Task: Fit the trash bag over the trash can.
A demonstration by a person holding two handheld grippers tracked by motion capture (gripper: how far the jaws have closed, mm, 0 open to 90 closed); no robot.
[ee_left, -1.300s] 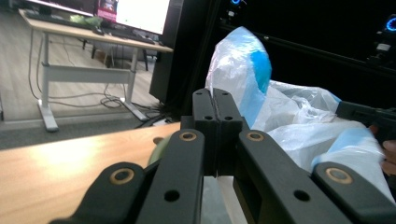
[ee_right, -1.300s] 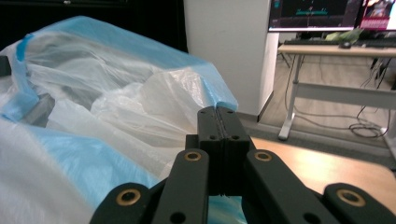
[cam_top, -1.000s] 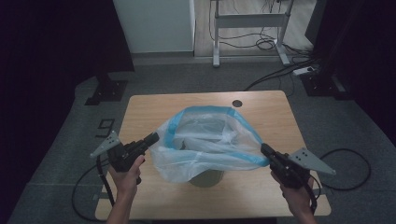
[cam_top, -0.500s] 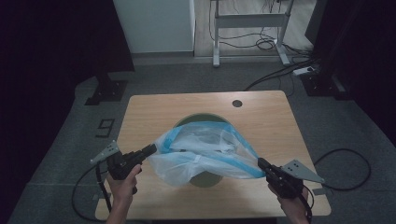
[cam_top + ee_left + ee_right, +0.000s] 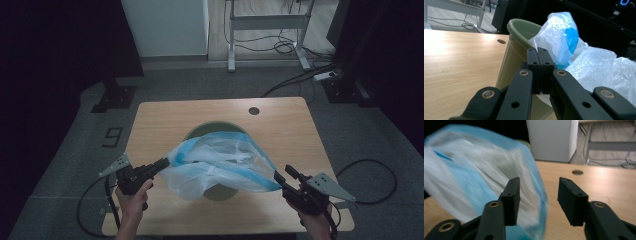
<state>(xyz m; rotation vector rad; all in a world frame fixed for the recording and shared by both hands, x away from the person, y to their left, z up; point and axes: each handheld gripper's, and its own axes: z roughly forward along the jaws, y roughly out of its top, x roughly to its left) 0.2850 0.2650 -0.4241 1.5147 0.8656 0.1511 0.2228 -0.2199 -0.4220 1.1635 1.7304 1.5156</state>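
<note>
A pale green bin (image 5: 201, 131) stands on the wooden table (image 5: 285, 130). A thin blue and white plastic bag (image 5: 220, 160) drapes over its near side. My left gripper (image 5: 165, 163) is at the bag's left corner, shut on the bag's edge. In the left gripper view its jaws (image 5: 539, 53) are pressed together beside the bin (image 5: 521, 27), with the bag (image 5: 562, 37) bunched behind. My right gripper (image 5: 281, 175) is at the bag's right corner; its jaws have just been opening. They stand apart (image 5: 539, 192), with the blurred bag (image 5: 474, 170) loose by the left jaw.
A round cable hole (image 5: 254, 110) is in the table's far right. Beyond the table stand a white cabinet (image 5: 165, 25) and a metal desk frame (image 5: 270, 25), with cables and a power strip (image 5: 325, 76) on the floor.
Both grippers and the bag have come down and toward me, baring the bin's far rim. The right jaws have parted.
</note>
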